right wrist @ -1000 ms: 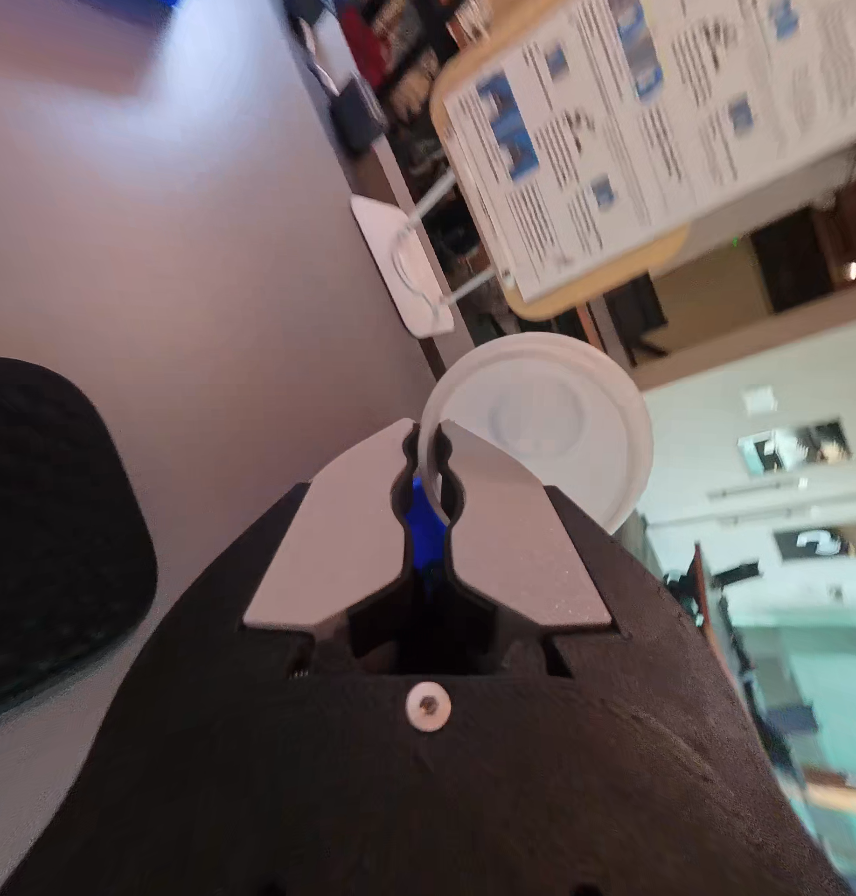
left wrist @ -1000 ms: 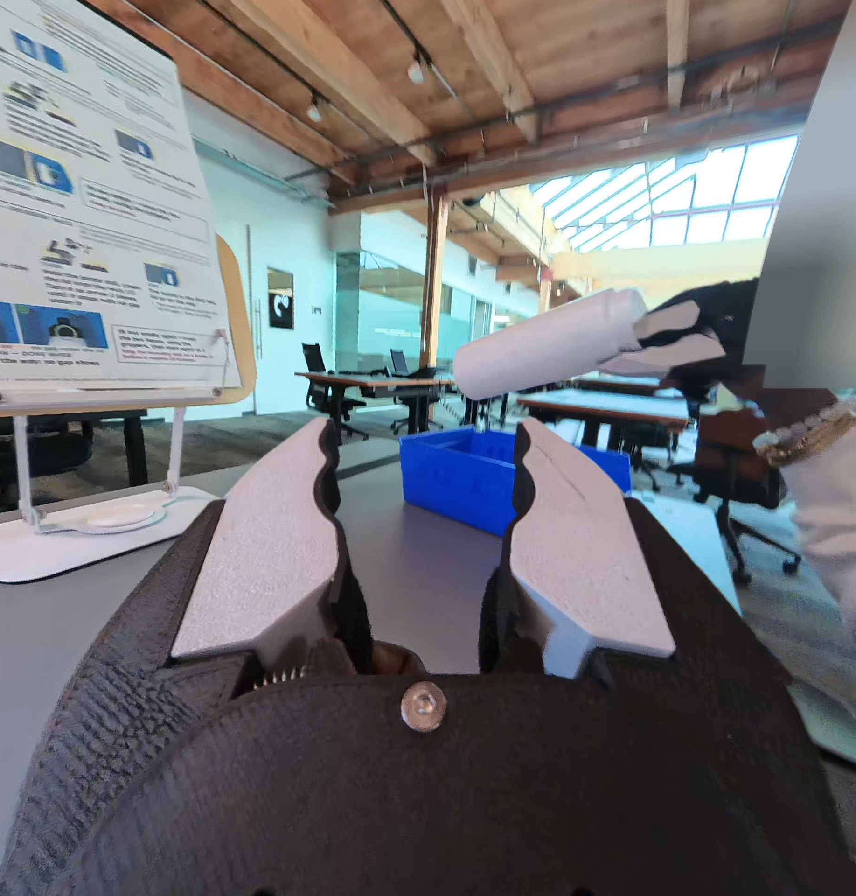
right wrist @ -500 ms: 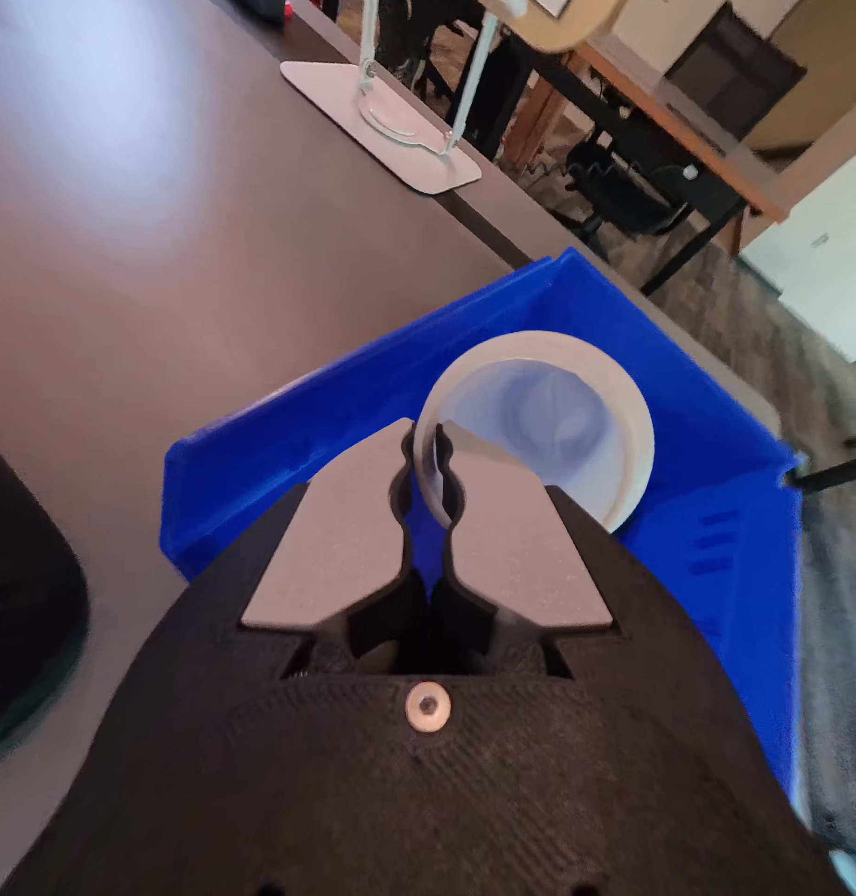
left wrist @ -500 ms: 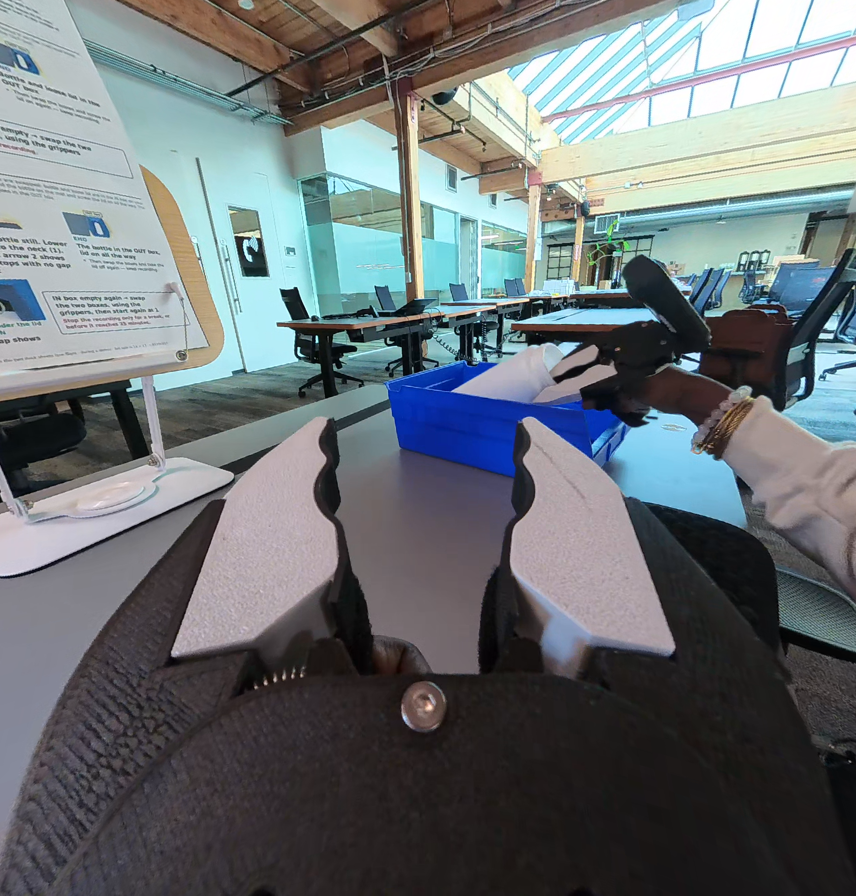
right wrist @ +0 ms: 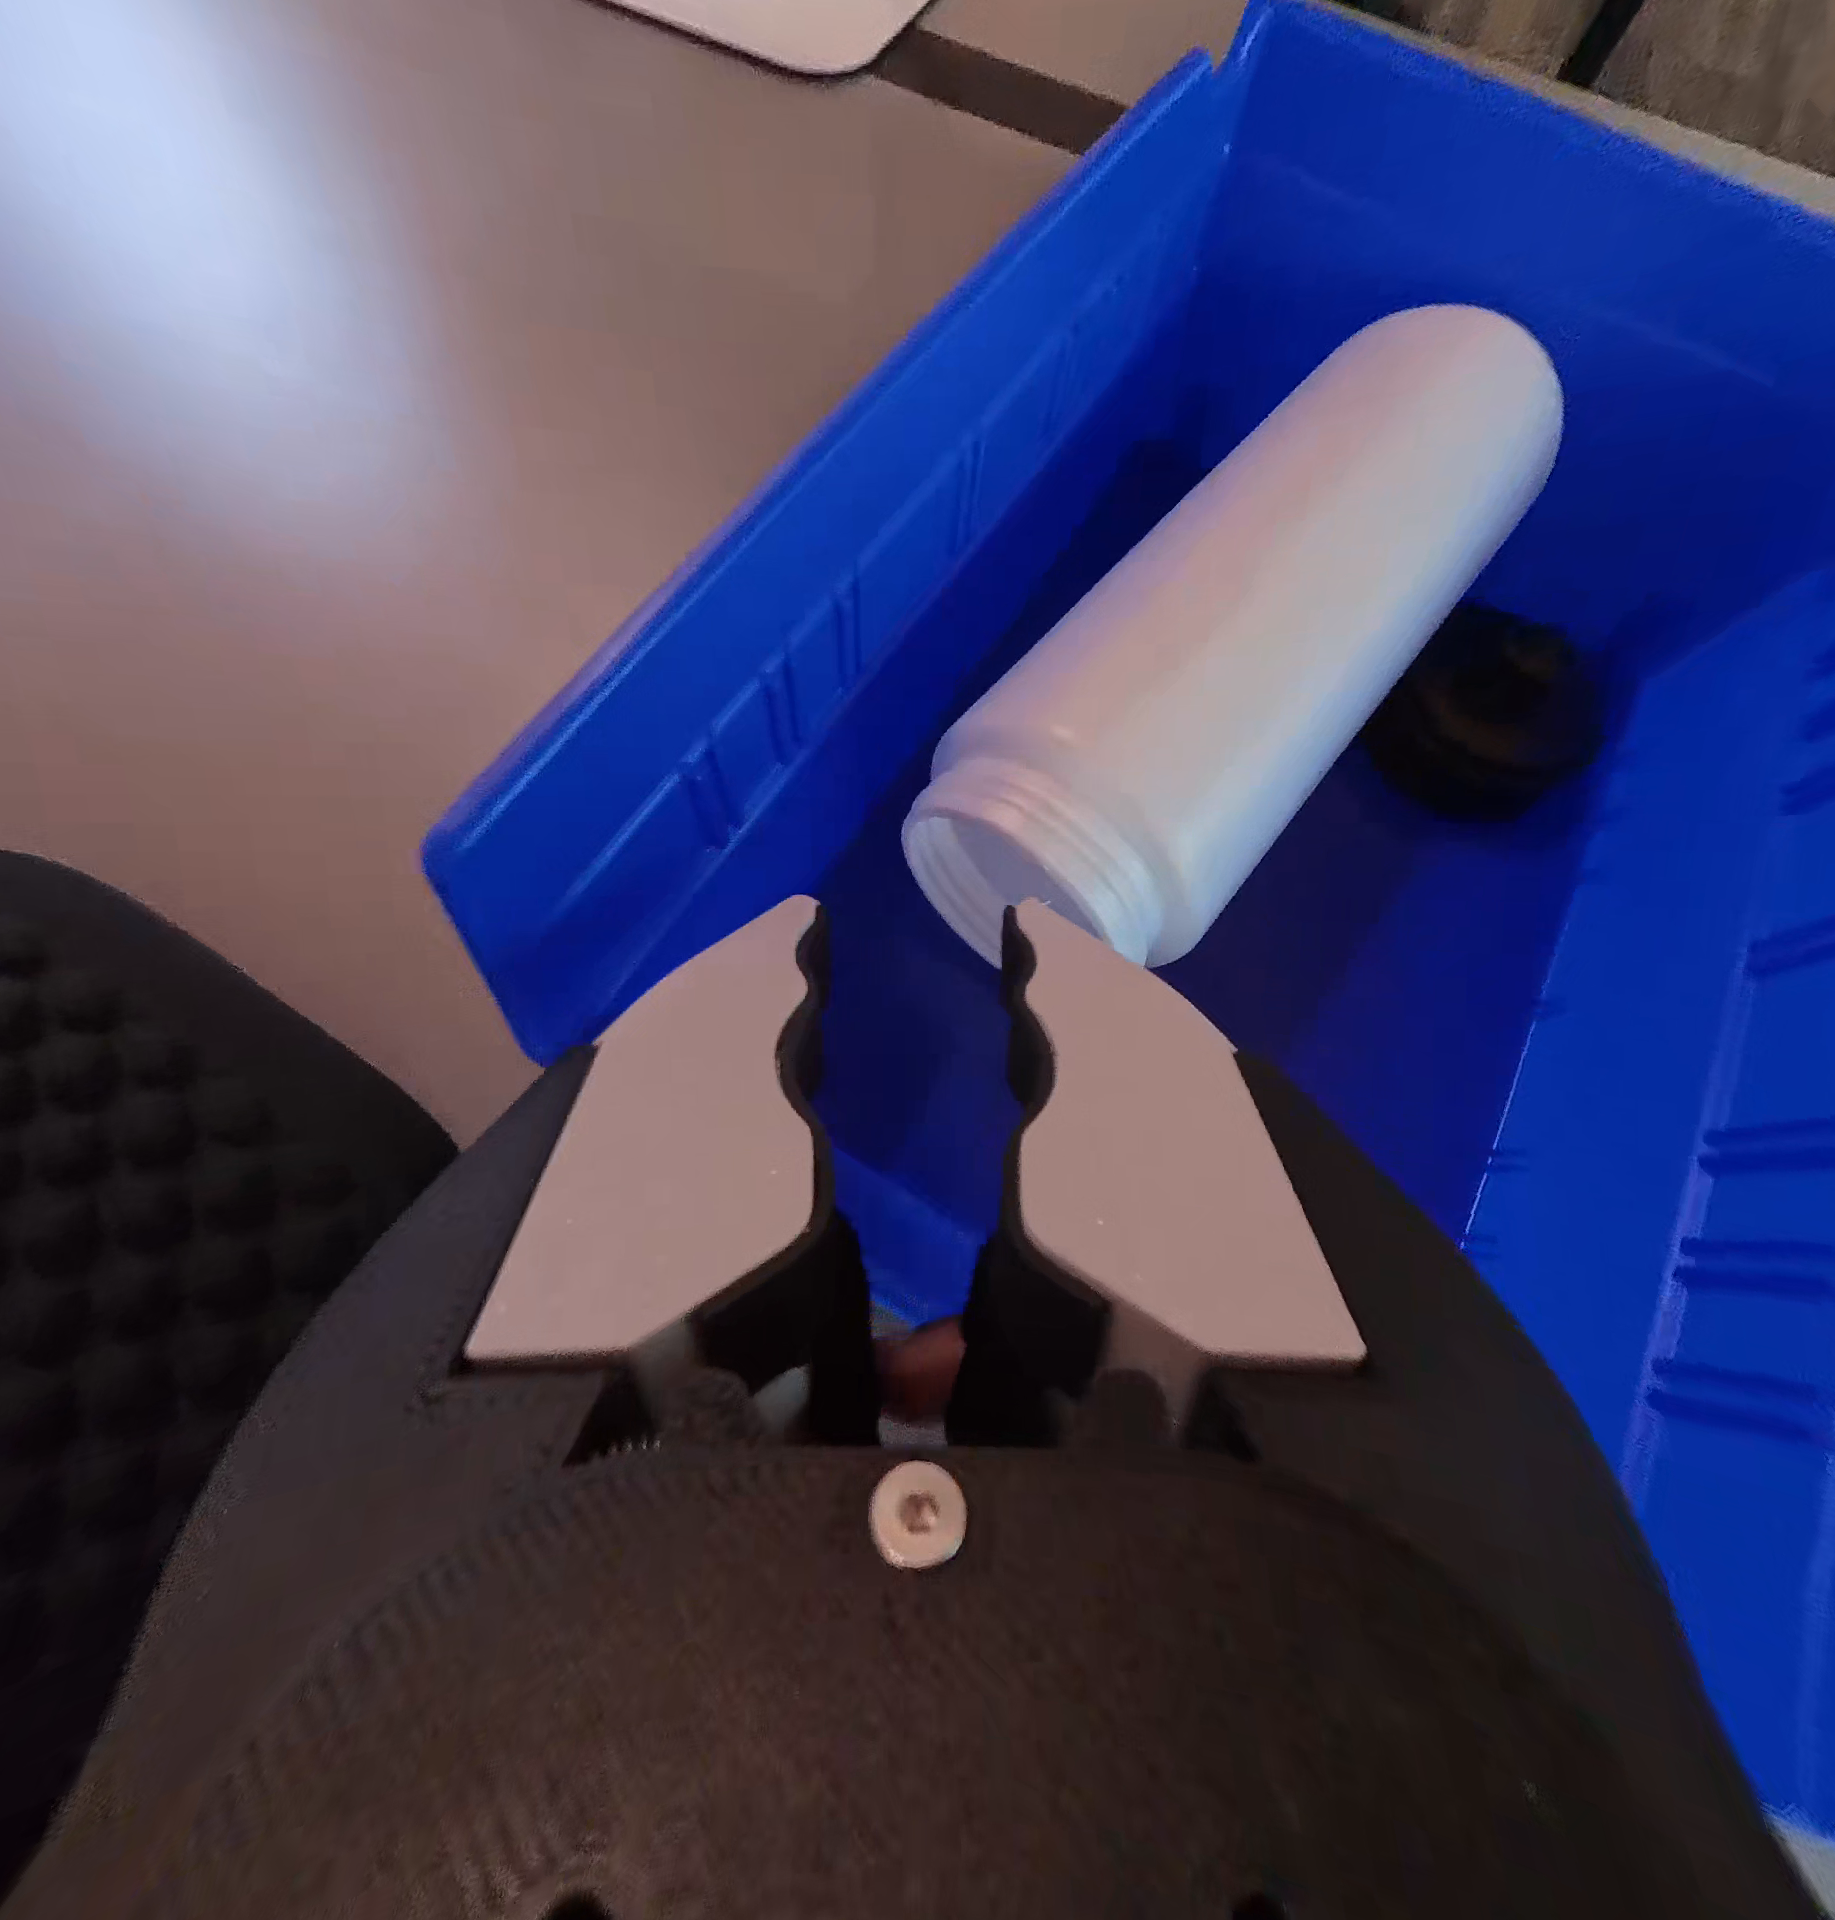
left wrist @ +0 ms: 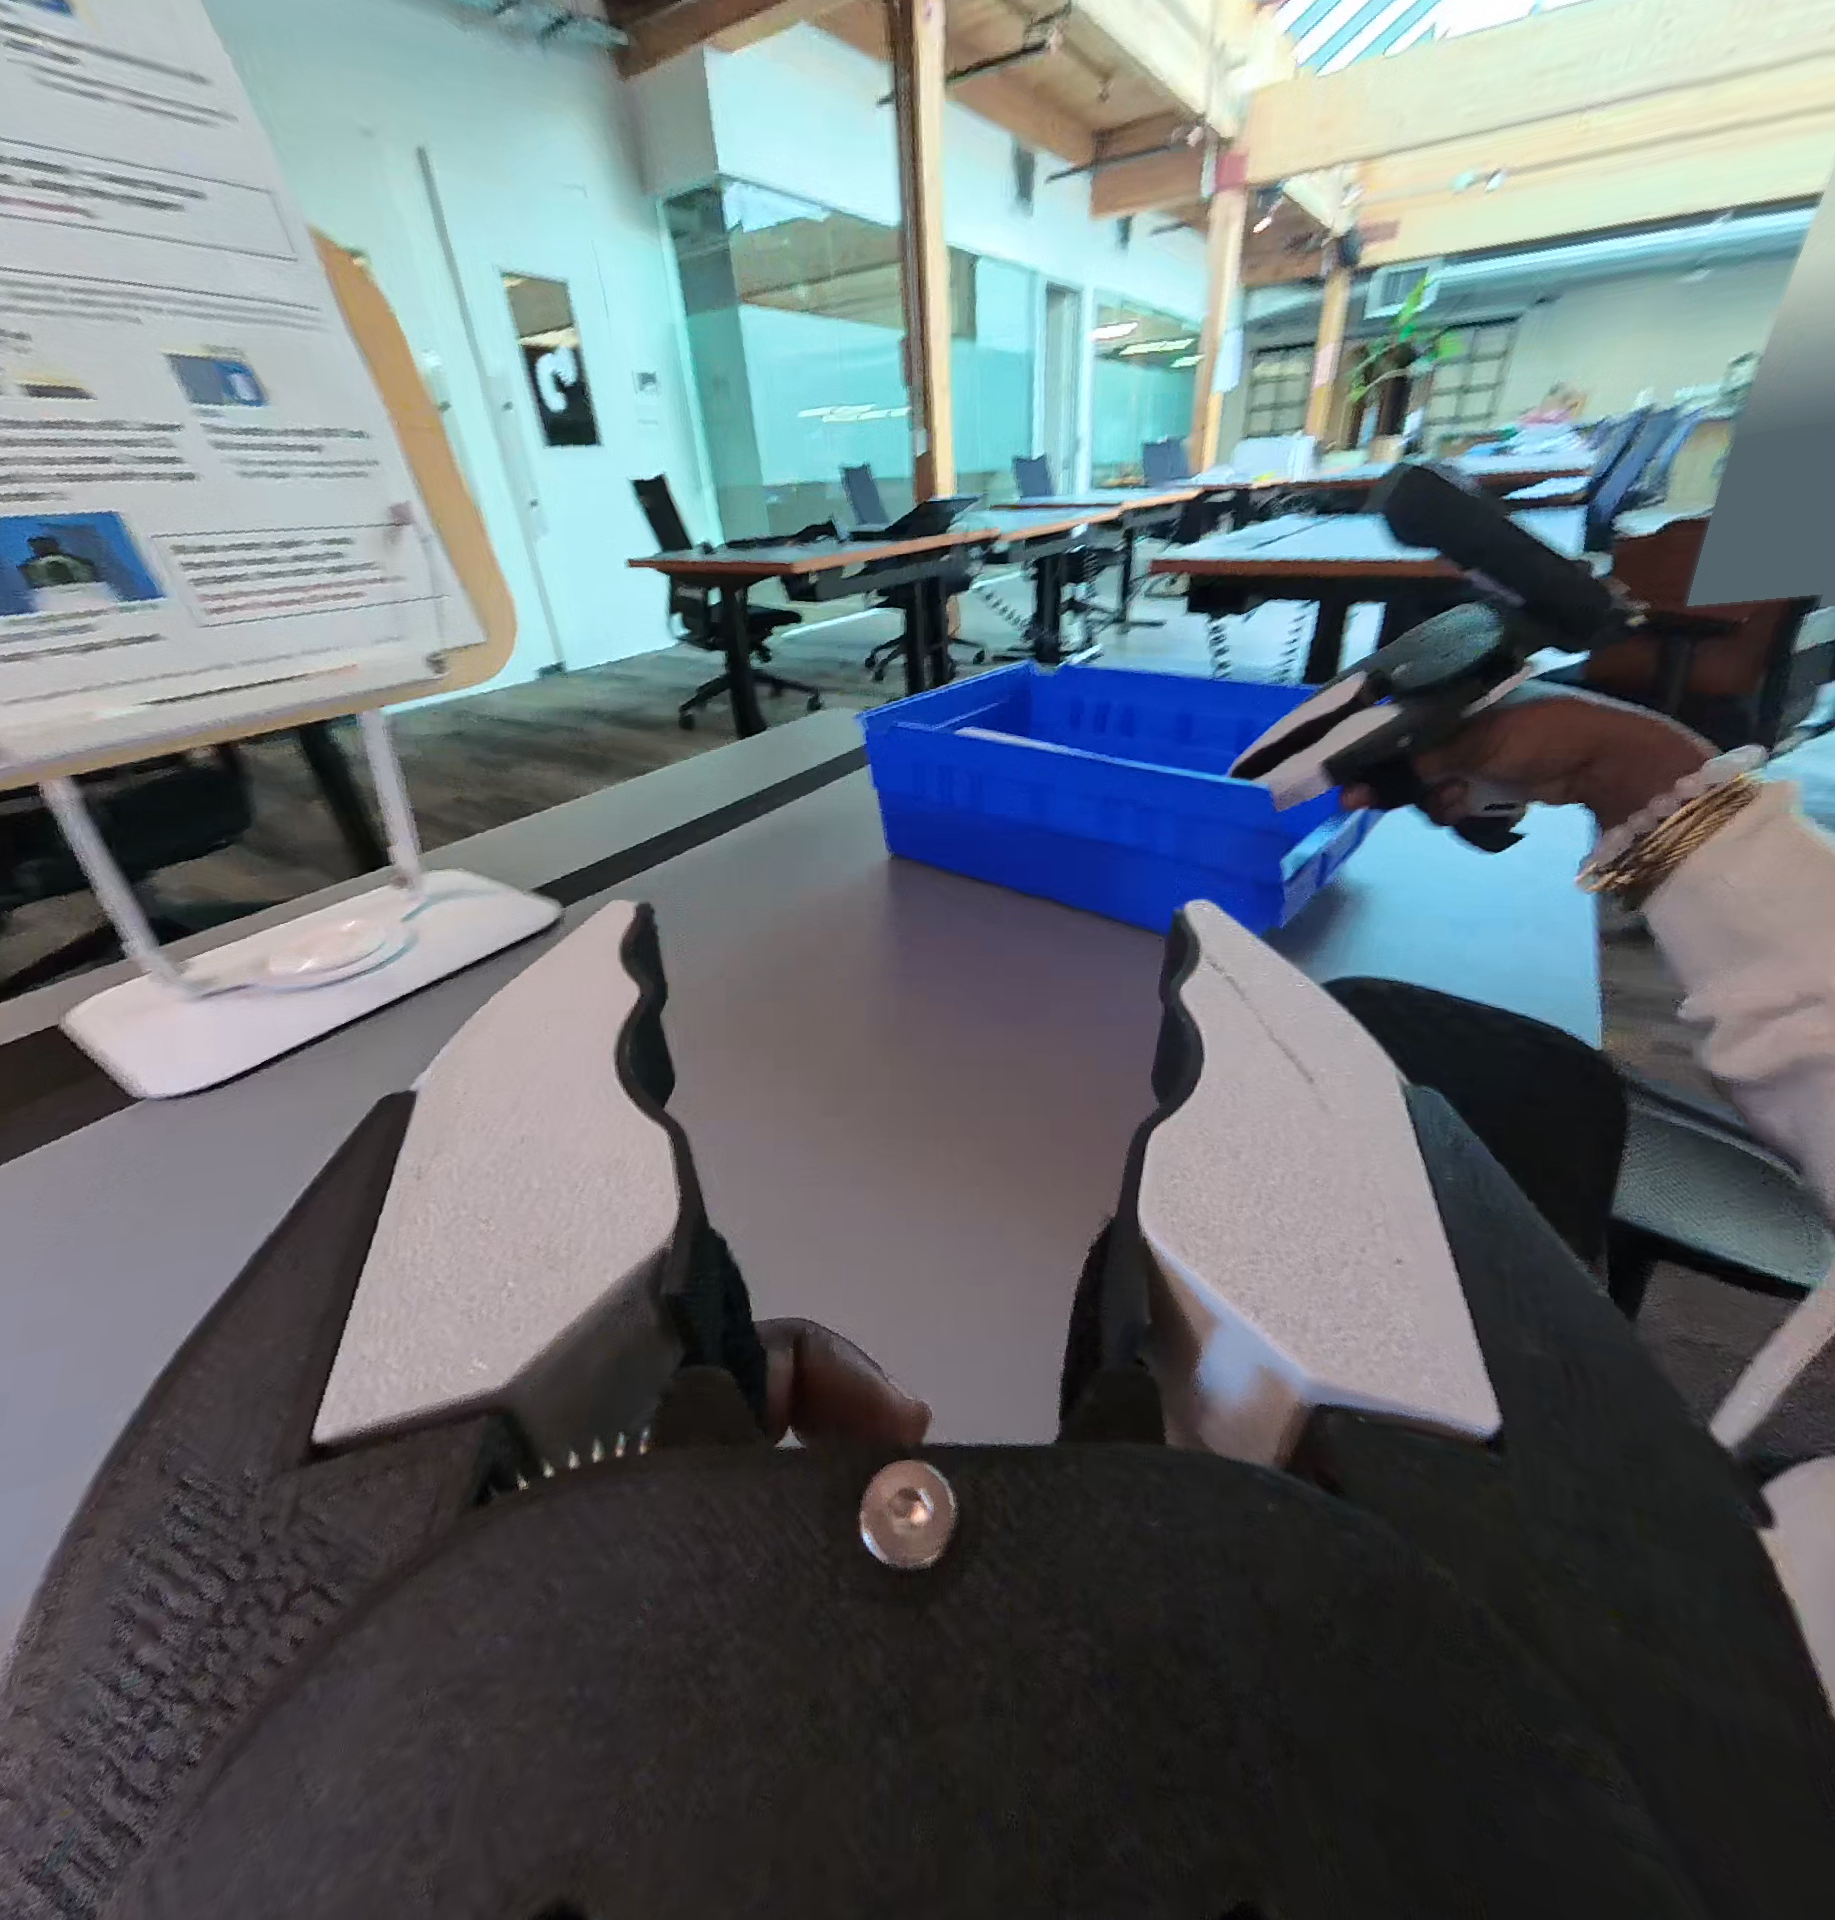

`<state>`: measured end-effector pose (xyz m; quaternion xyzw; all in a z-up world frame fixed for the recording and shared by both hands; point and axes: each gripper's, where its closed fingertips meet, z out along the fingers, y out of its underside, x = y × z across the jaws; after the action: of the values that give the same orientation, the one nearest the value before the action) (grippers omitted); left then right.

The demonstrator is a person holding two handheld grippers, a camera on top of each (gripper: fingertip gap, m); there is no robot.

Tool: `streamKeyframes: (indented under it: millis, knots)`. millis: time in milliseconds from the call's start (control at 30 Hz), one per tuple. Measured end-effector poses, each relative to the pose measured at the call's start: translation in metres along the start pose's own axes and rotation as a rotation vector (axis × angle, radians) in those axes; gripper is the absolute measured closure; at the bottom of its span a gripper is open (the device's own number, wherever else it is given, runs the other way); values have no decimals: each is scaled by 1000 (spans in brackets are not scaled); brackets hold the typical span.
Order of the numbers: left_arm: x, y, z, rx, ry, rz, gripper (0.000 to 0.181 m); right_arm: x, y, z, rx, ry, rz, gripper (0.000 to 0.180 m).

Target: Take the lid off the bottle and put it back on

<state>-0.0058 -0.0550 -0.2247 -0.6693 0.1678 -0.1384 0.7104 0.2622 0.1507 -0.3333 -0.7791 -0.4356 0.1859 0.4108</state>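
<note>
One white plastic bottle (right wrist: pixel 1235 644) lies on its side, lidless, inside the blue plastic bin (right wrist: pixel 830 623) on the dark grey counter (left wrist: pixel 892 1039), its threaded mouth turned toward the right gripper (right wrist: pixel 911 920). That gripper hovers over the bin's near end with its jaws partly apart and nothing between them, while a dark round object (right wrist: pixel 1474 727), possibly the lid, sits beside the bottle. The left gripper (left wrist: pixel 908 925) is held wide open and empty above the counter, near a white sign stand (left wrist: pixel 310 966).

one white bottle (right wrist: pixel 1245 644), one black lid (right wrist: pixel 1479 727), one blue bin (left wrist: pixel 1089 821), two hand-held grippers (left wrist: pixel 908 914) (right wrist: pixel 911 914), one sign stand (left wrist: pixel 310 977), one worktop (left wrist: pixel 892 1039)
</note>
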Motion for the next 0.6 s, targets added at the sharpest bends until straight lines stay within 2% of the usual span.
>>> streamKeyframes:
  millis: [100,167,233,333,400,500,533,600]
  knots:
    - [-16,-5,-35,-41,-159,70,88,-4,-13,-19,112,23,43,129]
    - [-41,-5,-69,-66,-343,134,90,-21,-34,-34,278,-44,55,113]
    - [-73,1,-110,-114,-550,170,91,-31,-51,-46,404,-72,82,106]
    - [-113,26,-166,-240,-769,166,93,-38,-48,-35,329,-40,67,97]
    - [-129,46,-188,-340,-827,129,95,-43,-36,-17,194,-4,24,102]
    - [-139,79,-198,-460,-804,28,102,-46,-27,3,76,36,-35,129]
    - [-138,88,-196,-482,-771,-4,109,-50,-24,9,37,32,-60,143]
    - [-136,98,-190,-500,-742,-14,127,-50,-24,16,-7,81,-133,150]
